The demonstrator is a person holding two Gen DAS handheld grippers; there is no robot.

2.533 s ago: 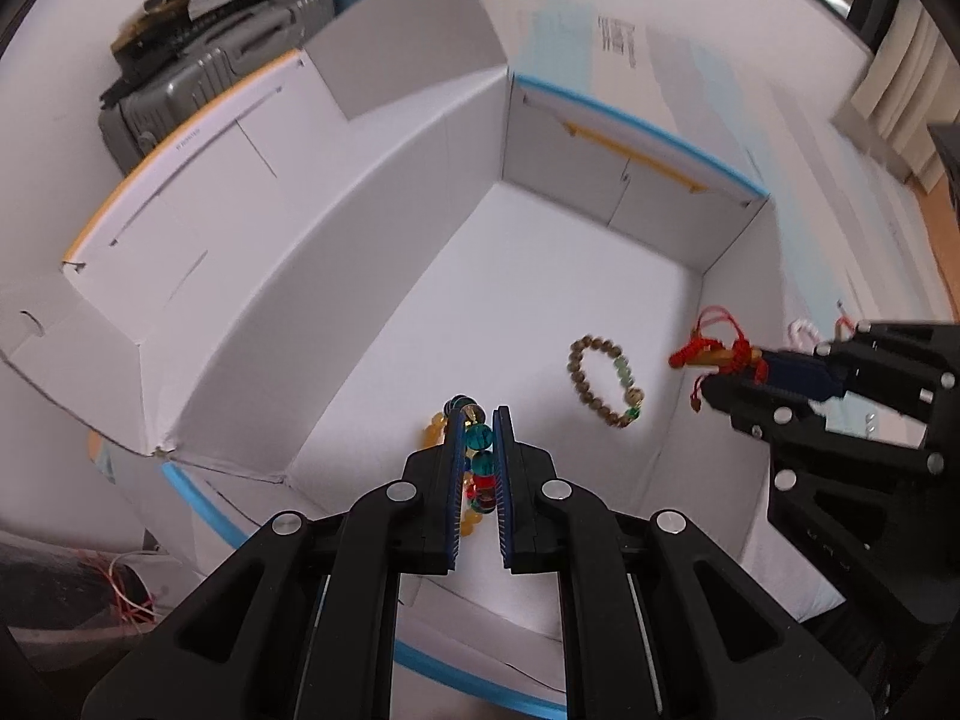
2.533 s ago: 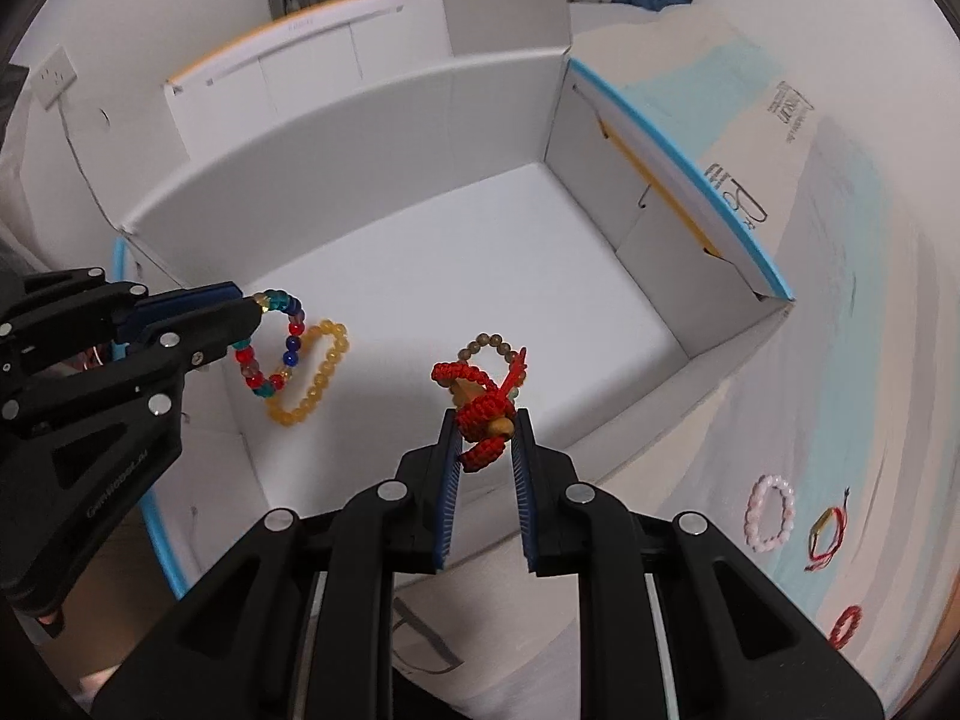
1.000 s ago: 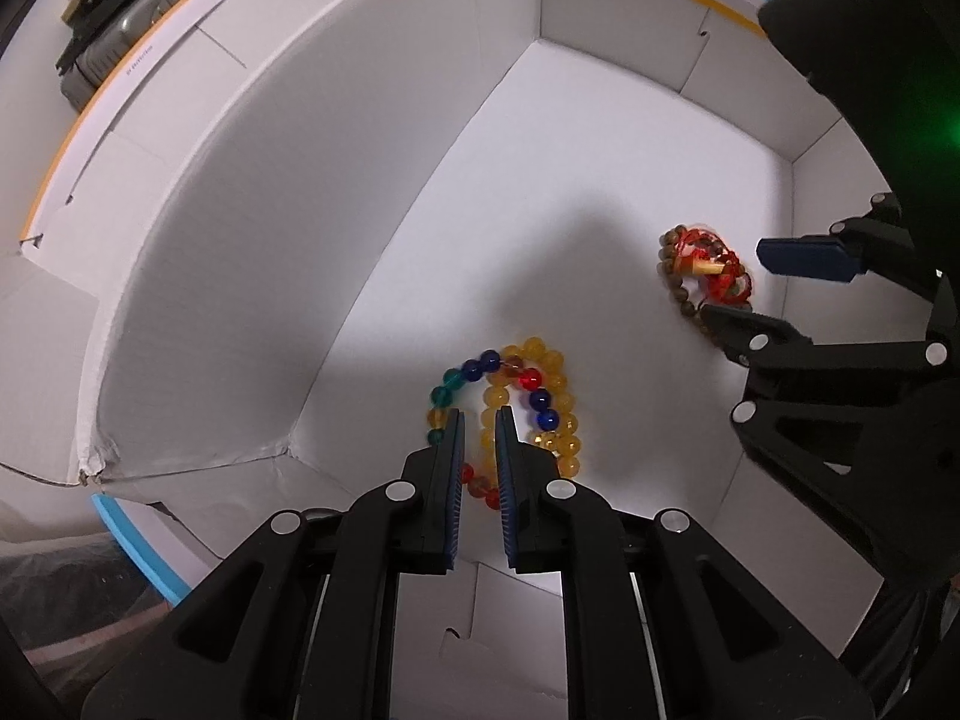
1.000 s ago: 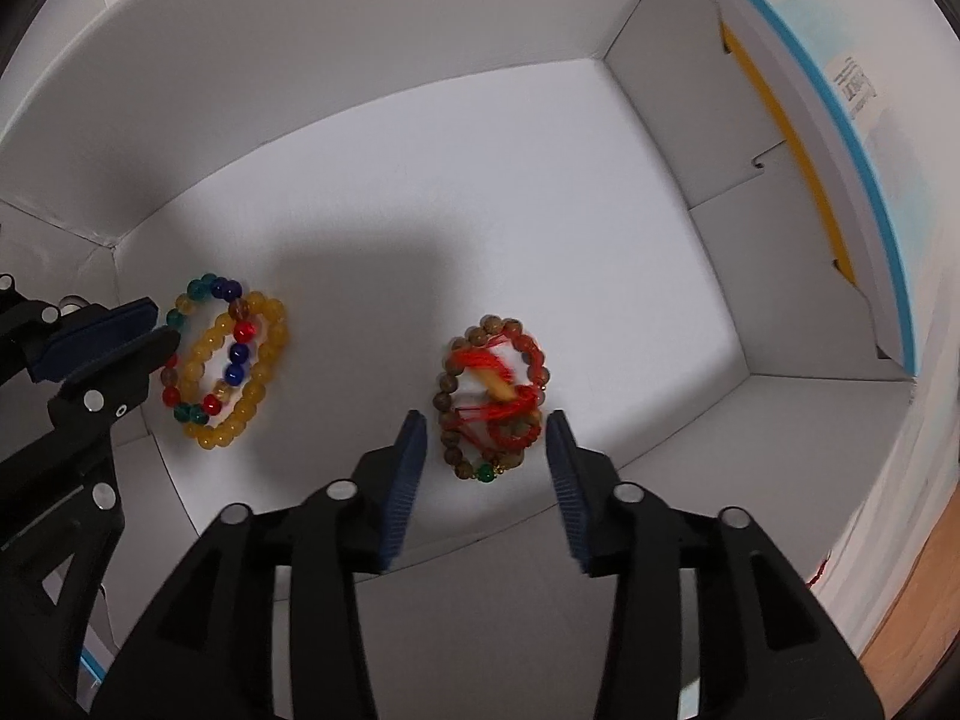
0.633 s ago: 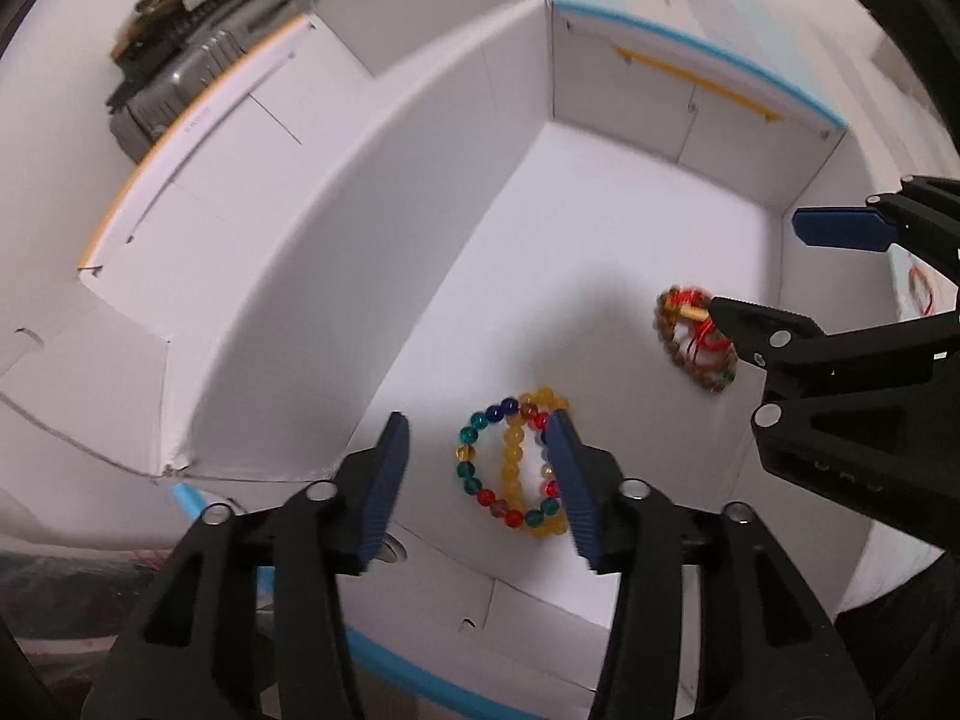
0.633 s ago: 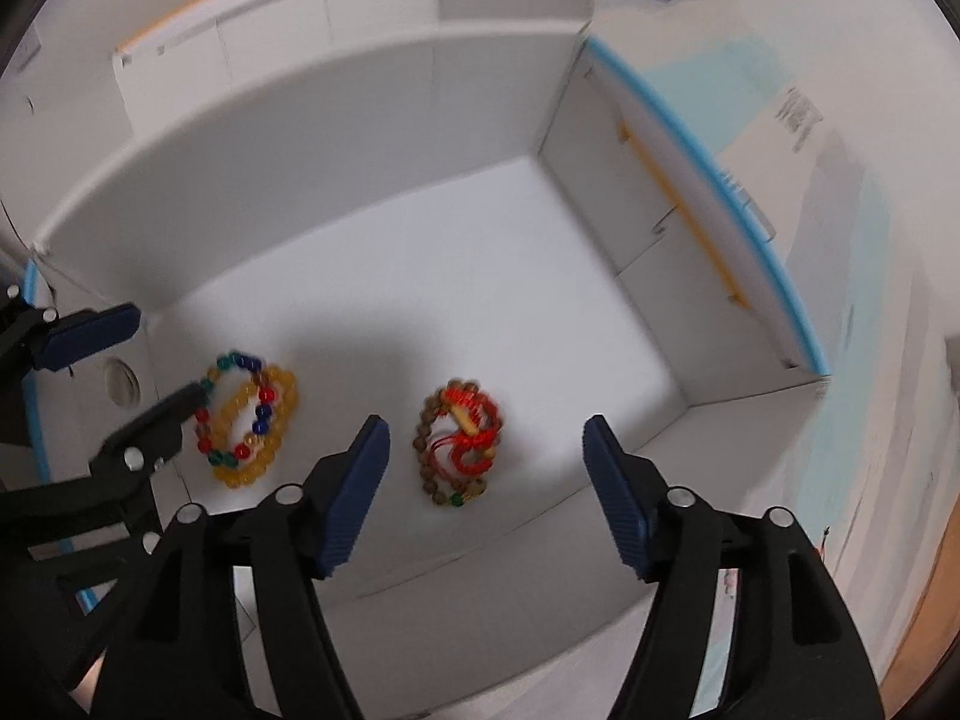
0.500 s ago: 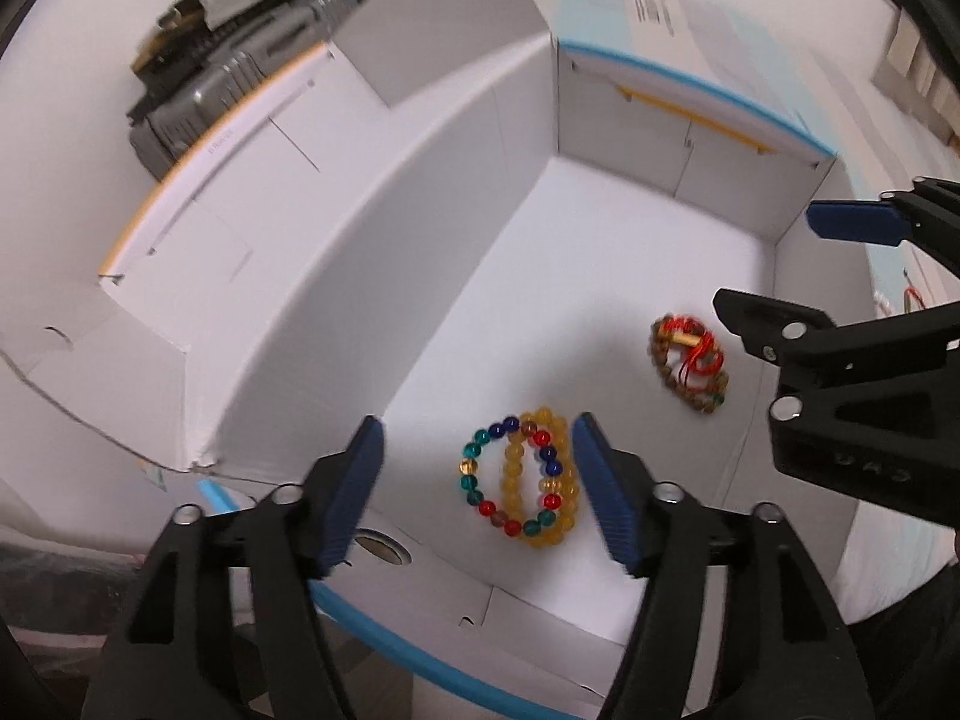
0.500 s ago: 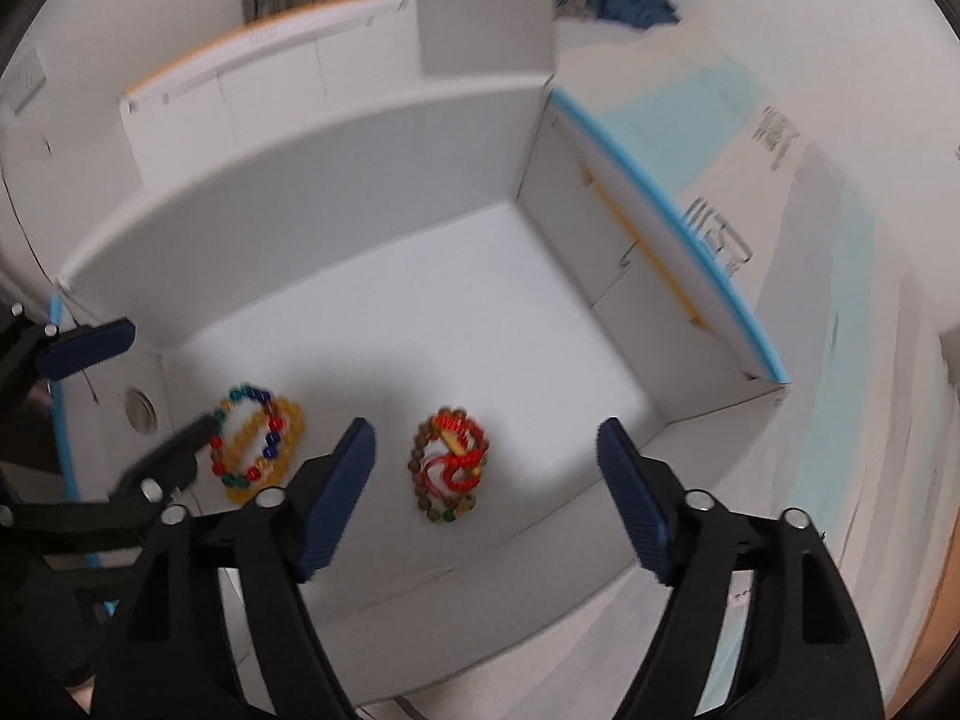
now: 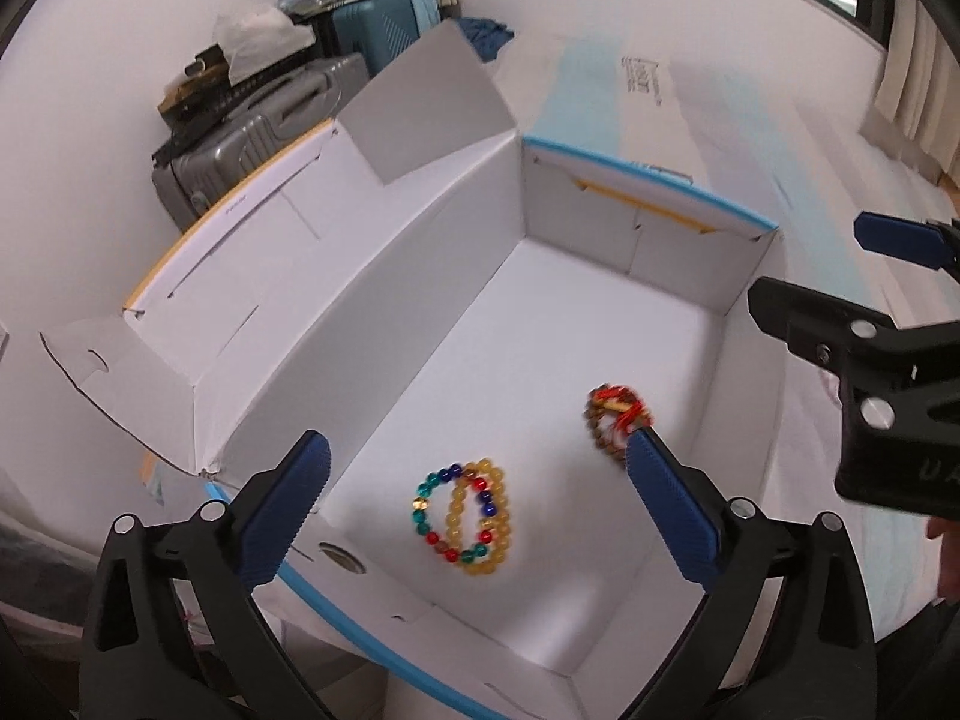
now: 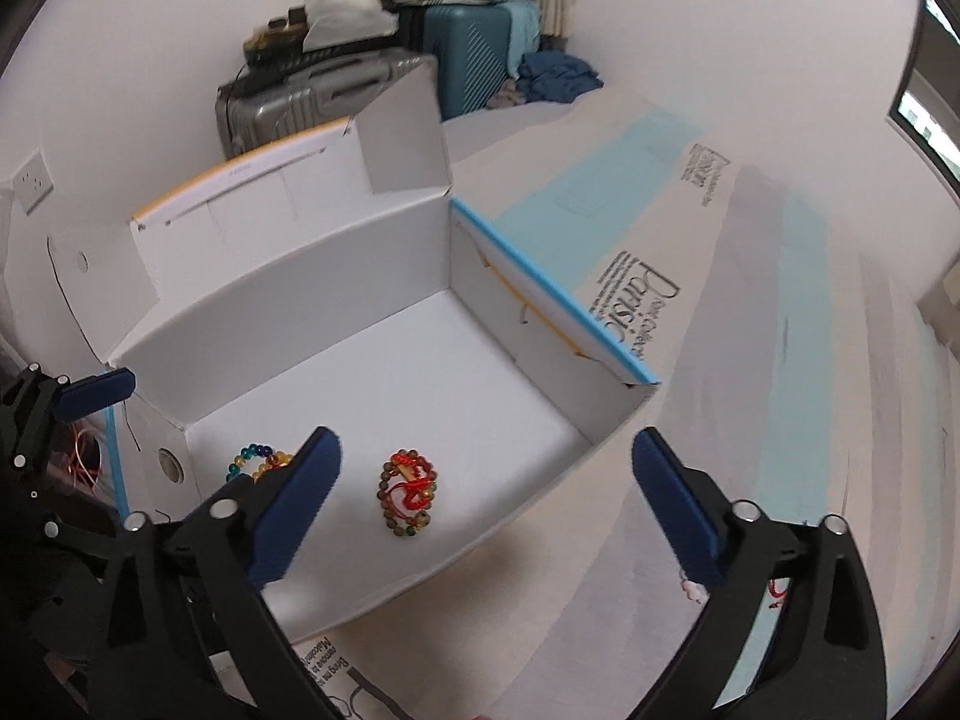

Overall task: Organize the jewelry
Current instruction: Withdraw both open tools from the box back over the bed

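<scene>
Below the left hand-held gripper, whose jaws are opening wide with nothing between them, a multicoloured bead bracelet lies flat on the floor of the white cardboard box, overlapping a yellow bead bracelet; the pair forms an oval whose long axis runs from the near end of the box toward its far end. Below the right hand-held gripper, its jaws likewise opening and empty, a brown bead bracelet rests on the box floor with a red cord piece lying on top of it, its oval also lengthwise along the box. Both hand-held grippers hover above the box, touching none of the jewelry. To the right of the right hand-held gripper, the flattened sheet under the box carries printed writing, of which "Parisi" can be read; the smaller lines beside it are too fine to make out. Beyond the box stand a grey suitcase and a teal suitcase.
</scene>
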